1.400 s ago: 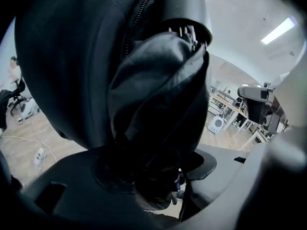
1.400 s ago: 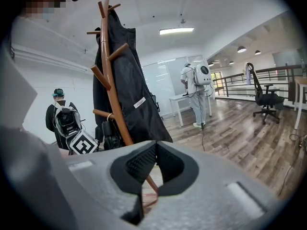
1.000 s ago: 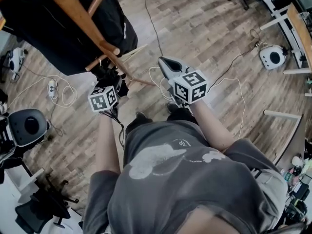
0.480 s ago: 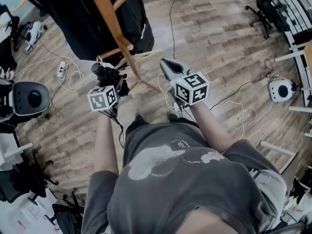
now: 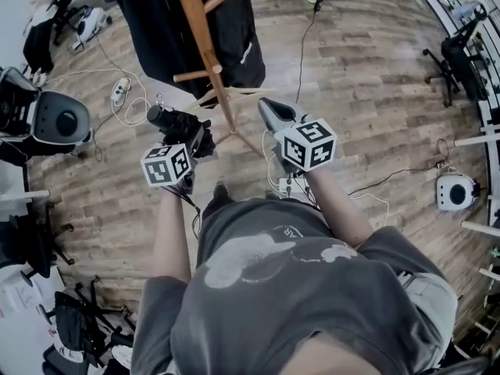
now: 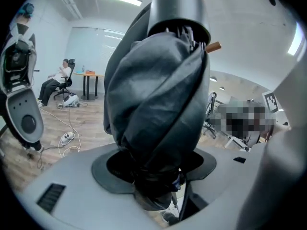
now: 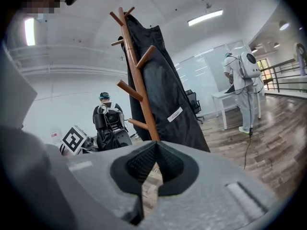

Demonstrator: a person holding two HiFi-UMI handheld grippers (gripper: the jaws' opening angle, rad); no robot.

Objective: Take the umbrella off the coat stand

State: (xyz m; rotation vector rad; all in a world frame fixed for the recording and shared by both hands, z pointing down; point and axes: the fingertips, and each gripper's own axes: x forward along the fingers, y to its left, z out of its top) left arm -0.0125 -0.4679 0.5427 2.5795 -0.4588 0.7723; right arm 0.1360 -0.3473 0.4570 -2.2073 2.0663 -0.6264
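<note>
The folded black umbrella (image 5: 170,120) is clamped in my left gripper (image 5: 186,133), just left of the coat stand's wooden pole (image 5: 205,41) and apart from it. In the left gripper view the umbrella (image 6: 158,104) fills the middle, its bundled fabric pressed between the jaws of the left gripper (image 6: 154,178). A black coat (image 5: 160,22) hangs on the stand. My right gripper (image 5: 273,114) is to the right of the pole, shut with nothing in it. In its own view the right gripper (image 7: 156,169) has its pads together, facing the stand (image 7: 139,87) and the coat (image 7: 165,97).
A white and black machine (image 5: 56,118) stands at the left, with a power strip (image 5: 119,92) and cables on the wooden floor. Another white device (image 5: 455,192) lies at the right. Office chairs stand around the edges. A person in white (image 7: 242,80) stands by a desk.
My left gripper has risen with the umbrella and tilted up, now further clear of the stand's lower peg. The right gripper has shifted only a little. The head view has swung.
</note>
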